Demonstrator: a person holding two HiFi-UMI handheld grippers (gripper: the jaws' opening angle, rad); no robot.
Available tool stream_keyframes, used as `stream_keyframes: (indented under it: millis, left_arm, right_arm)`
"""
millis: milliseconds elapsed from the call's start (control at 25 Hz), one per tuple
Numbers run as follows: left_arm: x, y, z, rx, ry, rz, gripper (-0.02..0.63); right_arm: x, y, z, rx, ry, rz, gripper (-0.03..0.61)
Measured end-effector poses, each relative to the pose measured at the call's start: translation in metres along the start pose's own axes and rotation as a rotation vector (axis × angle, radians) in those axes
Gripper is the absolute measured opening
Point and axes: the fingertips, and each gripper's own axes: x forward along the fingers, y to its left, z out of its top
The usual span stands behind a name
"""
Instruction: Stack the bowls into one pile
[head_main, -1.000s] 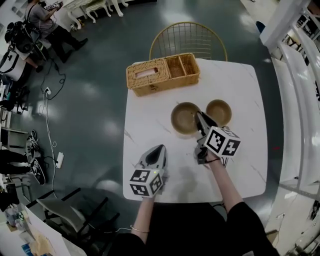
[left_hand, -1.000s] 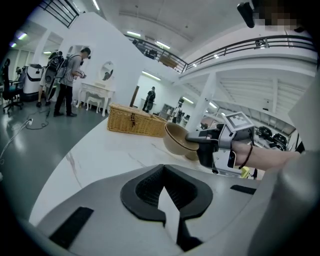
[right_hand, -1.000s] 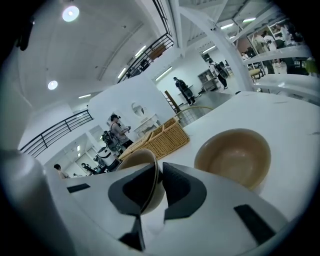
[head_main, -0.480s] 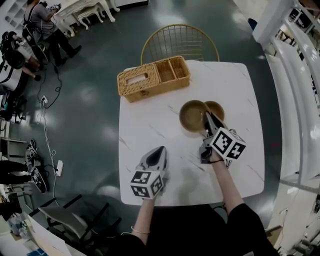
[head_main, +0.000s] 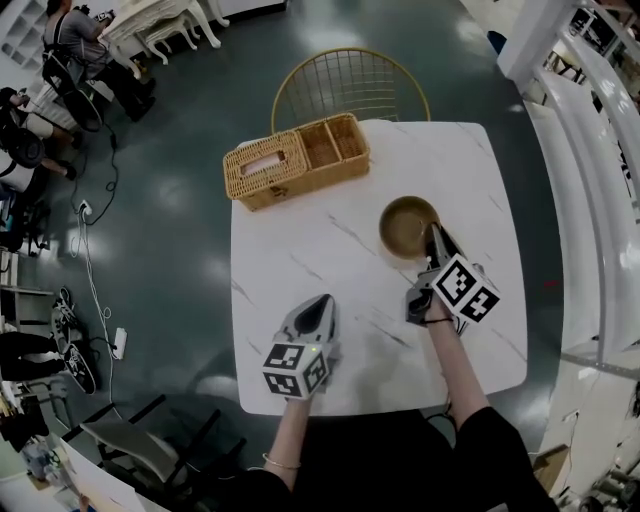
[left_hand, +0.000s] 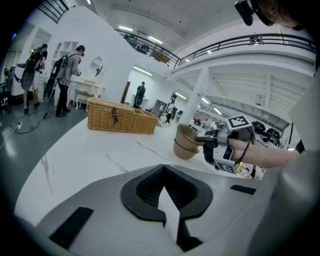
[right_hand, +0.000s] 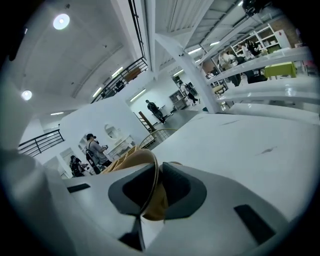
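Clamping the near rim of the upper bowl (left_hand: 190, 133), the right gripper (head_main: 436, 238) has its jaws pinched on the thin wall, one pad inside and one outside. Upper bowl sits tilted inside the lower bowl (left_hand: 183, 149), which stands on the white marbled table (head_main: 300, 240), right of centre. From the head view only the tan inside of the top one shows; the lower one is covered. Left gripper (head_main: 318, 303) is held over the front part of the table, well apart from the bowls, jaws together at the tips with nothing between them, pointing toward the far side. Wicker basket (head_main: 296, 158) lies at the far left corner, well apart from the bowls. Gold wire chair (head_main: 350, 85) stands behind the far edge. People (left_hand: 65, 75) stand by white furniture in the background.
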Motion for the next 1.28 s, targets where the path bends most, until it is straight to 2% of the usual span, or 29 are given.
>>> stream_keyframes:
  millis: [440,920,1160,1280]
  left_arm:
    - [0.005,-0.003,0.000,0.005,0.014,-0.011,0.014]
    - [0.008,0.002,0.000,0.011,0.020,-0.006,0.014]
    - [0.004,0.001,0.000,0.014,0.015,-0.003,0.014]
    - [0.002,0.000,0.002,0.015,0.005,-0.003,0.014]
  right_arm:
    - [0.001,-0.024,0.000,0.002,0.010,-0.091,0.046]
    - [0.008,-0.029,-0.004,-0.042,0.026,-0.120,0.046]
    - [0.006,-0.025,-0.009,-0.146,0.045,-0.112,0.046]
    - [0.005,-0.023,-0.008,-0.181,0.036,-0.106,0.093]
